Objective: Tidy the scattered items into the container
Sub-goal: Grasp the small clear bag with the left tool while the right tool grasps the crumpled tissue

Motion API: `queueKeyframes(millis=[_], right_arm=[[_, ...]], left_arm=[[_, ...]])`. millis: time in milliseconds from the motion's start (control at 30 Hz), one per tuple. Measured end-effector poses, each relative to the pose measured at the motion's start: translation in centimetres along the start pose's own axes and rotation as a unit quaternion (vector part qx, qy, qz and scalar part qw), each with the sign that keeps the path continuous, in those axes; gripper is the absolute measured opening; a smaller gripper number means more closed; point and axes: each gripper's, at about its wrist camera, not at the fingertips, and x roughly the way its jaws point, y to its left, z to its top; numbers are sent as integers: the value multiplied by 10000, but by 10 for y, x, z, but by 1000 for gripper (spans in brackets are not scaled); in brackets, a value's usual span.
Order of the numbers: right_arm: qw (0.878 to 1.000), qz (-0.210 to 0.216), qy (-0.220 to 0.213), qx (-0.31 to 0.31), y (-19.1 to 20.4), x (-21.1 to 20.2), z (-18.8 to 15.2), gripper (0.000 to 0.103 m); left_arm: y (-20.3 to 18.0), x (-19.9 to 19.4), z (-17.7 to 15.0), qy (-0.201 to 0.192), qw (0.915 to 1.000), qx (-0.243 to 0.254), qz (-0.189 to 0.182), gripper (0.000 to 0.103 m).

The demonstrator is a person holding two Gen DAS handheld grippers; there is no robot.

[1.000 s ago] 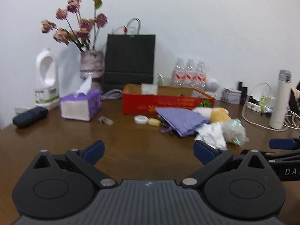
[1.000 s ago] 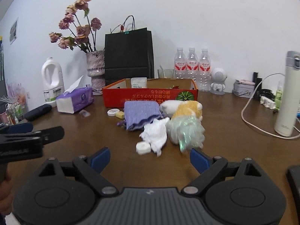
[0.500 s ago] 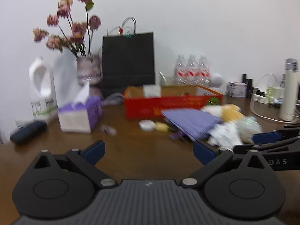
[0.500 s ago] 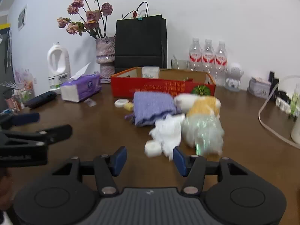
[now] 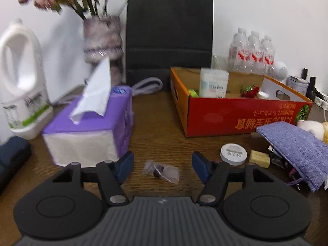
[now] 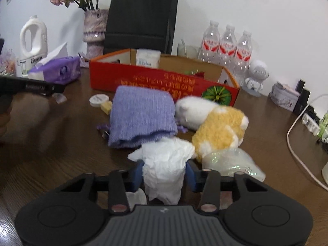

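1. Left wrist view: the left gripper (image 5: 162, 165) sits low over the brown table (image 5: 155, 127) with its blue pads spread wide and nothing between them but a small clear plastic bag (image 5: 162, 171), which lies flat on the wood with a dark bit inside and touches neither pad.
2. Just beside the left pad stands a purple tissue box (image 5: 90, 131) with one sheet sticking up.
3. The container, a red cardboard box (image 5: 242, 115), stands ahead and to the right, open at the top; a white packet (image 5: 213, 85) stands upright inside it, near something red and shiny that is too small to tell.
4. In front of the box lie a round white disc (image 5: 233, 153) and, just beside it, a small yellow block (image 5: 259, 158); next to those is a purple knitted cloth (image 5: 297, 145).
5. Right wrist view: the right gripper (image 6: 164, 173) has its pads closed in against both sides of a crumpled white tissue (image 6: 164, 168), pinching it; whether the tissue is off the table cannot be told.
6. Touching the tissue on the far side are the purple cloth and a white and yellow plush toy (image 6: 215, 129), which lies on its side in front of the red box.
7. A crinkled clear wrapper (image 6: 231, 162) lies against the plush, just to the right of the right pad.
8. Behind the box stand a black paper bag (image 6: 141, 18), three water bottles (image 6: 227, 47) and a vase of dried roses (image 6: 95, 31); a white jug (image 6: 33, 39) stands at the far left.
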Motion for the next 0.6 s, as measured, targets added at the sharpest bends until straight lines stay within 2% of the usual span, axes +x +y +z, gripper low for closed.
queueKeyframes(millis=[33, 100, 200, 333, 367, 433, 500, 600], right_arm=[[10000, 36, -8, 47, -2, 0, 0, 34], [10000, 41, -1, 73, -3, 1, 0, 28], [9999, 97, -26, 118, -4, -2, 1, 24], [9994, 133, -260, 187, -7, -19, 3, 23], [9991, 112, -346, 207, -7, -26, 4, 23], [9980, 151, -548, 284, -10, -43, 4, 23], [9962, 236, -769, 324, -14, -62, 2, 23], [9944, 338, -881, 466, -20, -87, -8, 23]], left_arm=[[0, 4, 1, 117, 9999, 44, -4, 56], [1, 13, 0, 429, 9990, 79, -41, 37], [0, 10, -2, 439, 9990, 68, -26, 29], [-6, 0, -6, 337, 9994, 34, 70, 25], [-9, -7, -9, 288, 9995, 14, 127, 21], [-20, -28, -11, 119, 9997, -33, 224, 21], [-37, -62, -19, -161, 9996, -200, 75, 21], [-72, -116, -38, -535, 9976, -372, -225, 21]])
